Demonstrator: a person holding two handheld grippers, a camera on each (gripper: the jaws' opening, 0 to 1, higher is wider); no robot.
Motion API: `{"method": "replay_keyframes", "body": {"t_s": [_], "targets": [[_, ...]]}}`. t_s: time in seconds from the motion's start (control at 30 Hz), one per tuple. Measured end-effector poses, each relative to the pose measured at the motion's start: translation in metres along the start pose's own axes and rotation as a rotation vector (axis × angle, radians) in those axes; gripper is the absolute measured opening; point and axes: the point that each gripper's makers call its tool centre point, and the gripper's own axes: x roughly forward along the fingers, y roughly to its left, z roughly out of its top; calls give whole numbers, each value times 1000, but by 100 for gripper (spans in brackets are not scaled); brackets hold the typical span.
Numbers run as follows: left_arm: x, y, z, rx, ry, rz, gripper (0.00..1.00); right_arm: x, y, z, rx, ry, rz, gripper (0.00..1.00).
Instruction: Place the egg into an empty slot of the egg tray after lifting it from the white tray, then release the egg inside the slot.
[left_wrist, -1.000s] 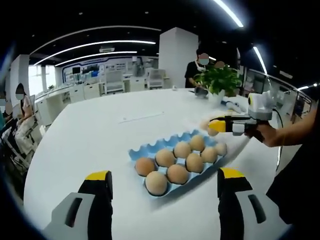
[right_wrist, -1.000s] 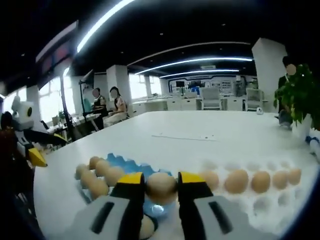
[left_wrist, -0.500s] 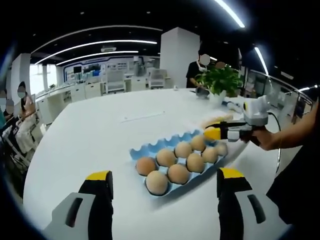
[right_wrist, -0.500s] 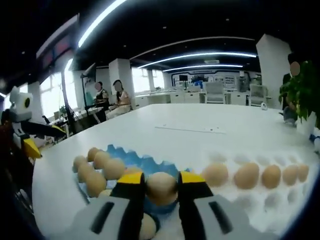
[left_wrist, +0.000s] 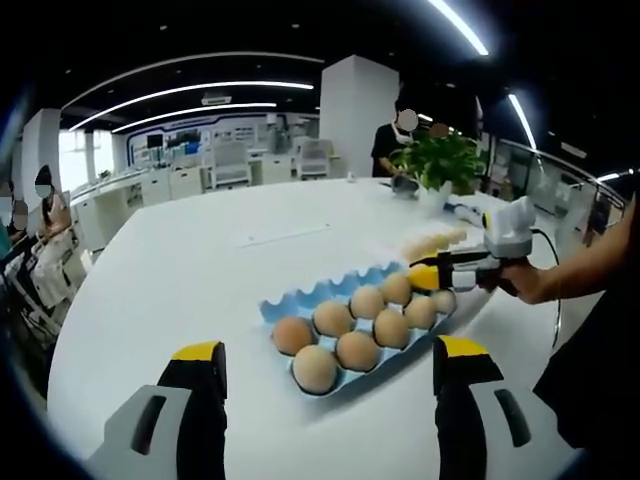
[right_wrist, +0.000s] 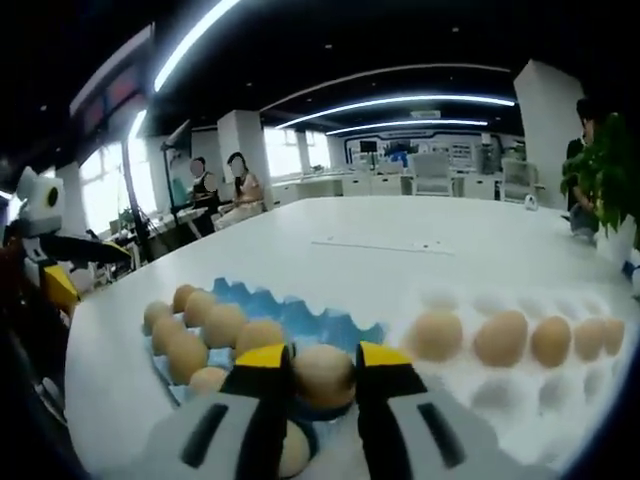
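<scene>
- Big white desk (left_wrist: 190, 270); right tongs (right_wrist: 320, 362) clamped on the egg (right_wrist: 322, 375), already lifted, hovering over the blue egg tray (right_wrist: 300, 322).
- Lowering and letting go remain, I'd say; left tongs (left_wrist: 320, 362) apart, idle.

Open-plan office. A large white desk (left_wrist: 200, 280) fills the centre of the left gripper view. Curved ceiling light strips (left_wrist: 190, 90) run across the upper left. A white pillar (left_wrist: 355, 110) stands upper centre, a potted plant (left_wrist: 440, 160) beside it. Windows (right_wrist: 105, 195) occupy the left of the right gripper view.
</scene>
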Motion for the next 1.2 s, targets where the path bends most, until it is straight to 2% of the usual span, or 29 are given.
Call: {"method": "replay_keyframes", "body": {"t_s": [0.27,0.5,0.77,0.97,1.13,1.2], "targets": [[2,0,0,4,3,-4,86,1,0,-7,6,25,14,26],[2,1,2,-1,-1,2,85,2,-1,-7,22,21,19,26],[2,0,1,13,8,2,84,1,0,-5,-9,14,22,25],[2,0,1,13,6,3,84,0,-1,-6,10,17,23,26],[2,0,1,9,5,2,84,-9,3,-3,-17,-1,38,25],[2,1,1,9,6,1,84,-16,-5,13,-47,-65,4,25]]}}
